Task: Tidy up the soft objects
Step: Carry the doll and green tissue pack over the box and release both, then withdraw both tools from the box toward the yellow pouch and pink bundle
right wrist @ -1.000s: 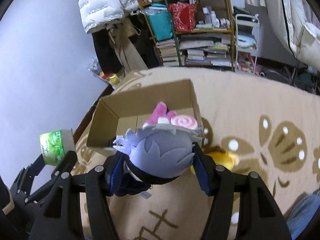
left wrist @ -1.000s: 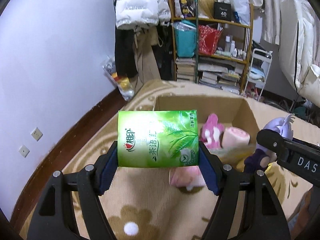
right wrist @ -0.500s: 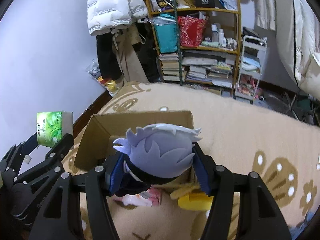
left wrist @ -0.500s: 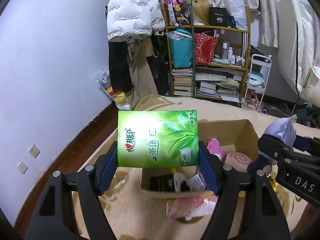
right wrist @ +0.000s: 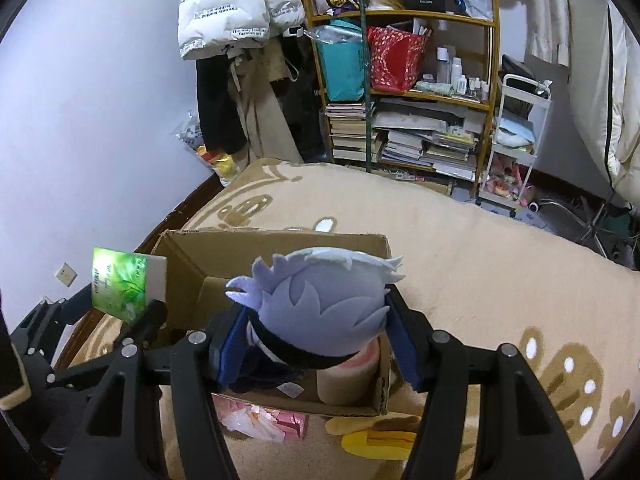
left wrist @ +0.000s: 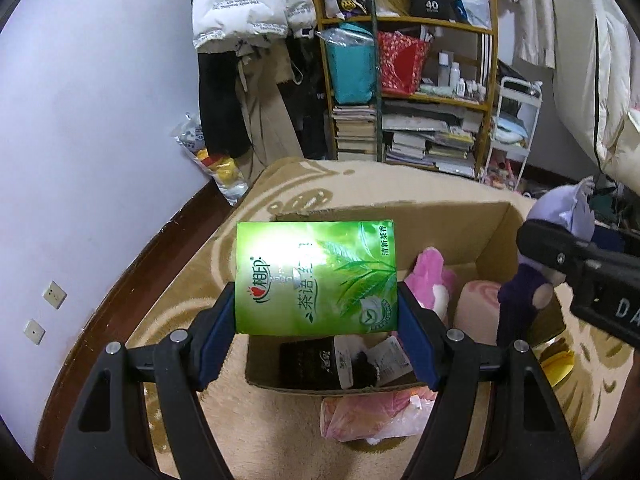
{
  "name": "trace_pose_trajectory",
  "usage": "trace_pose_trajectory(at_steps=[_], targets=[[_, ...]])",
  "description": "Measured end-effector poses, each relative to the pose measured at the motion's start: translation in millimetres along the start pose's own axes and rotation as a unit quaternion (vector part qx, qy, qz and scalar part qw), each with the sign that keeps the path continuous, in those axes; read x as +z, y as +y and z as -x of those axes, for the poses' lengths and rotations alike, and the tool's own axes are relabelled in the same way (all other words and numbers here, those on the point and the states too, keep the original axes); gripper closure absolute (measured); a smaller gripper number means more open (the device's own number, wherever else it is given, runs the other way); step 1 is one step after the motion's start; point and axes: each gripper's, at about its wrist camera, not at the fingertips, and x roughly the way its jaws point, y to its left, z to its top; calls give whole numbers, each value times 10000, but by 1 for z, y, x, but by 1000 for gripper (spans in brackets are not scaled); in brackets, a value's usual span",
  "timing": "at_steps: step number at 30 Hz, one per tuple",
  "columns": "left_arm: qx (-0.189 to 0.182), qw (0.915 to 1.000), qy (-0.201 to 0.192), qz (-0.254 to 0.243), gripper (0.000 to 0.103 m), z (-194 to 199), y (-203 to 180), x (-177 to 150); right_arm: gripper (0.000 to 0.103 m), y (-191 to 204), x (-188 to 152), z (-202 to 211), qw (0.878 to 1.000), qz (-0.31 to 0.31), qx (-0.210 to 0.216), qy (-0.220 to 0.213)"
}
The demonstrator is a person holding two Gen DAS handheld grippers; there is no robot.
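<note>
My left gripper is shut on a green tissue pack and holds it over the near left part of an open cardboard box. My right gripper is shut on a purple-haired plush doll above the box's near right part. The doll also shows in the left wrist view, and the tissue pack in the right wrist view. Inside the box lie a pink plush, a pink swirl roll and a dark packet.
A pink tissue packet and a yellow plush lie on the beige rug in front of the box. A cluttered bookshelf, hanging coats and a white cart stand at the back wall.
Both grippers have moved forward and over the box with their loads. The box now lies directly beneath the tissue pack and the doll.
</note>
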Motion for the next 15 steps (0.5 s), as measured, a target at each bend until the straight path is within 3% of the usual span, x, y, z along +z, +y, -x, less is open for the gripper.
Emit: trace_pose_trajectory(at_steps=[7, 11, 15], targets=[[-23, 9999, 130, -98, 29, -8, -7, -5, 35, -5, -5, -8, 9998, -64, 105, 176], [30, 9998, 170, -128, 15, -6, -7, -7, 34, -6, -6, -7, 9997, -69, 108, 230], [104, 9998, 144, -110, 10, -5, -5, -7, 29, -7, -8, -2, 9997, 42, 24, 233]])
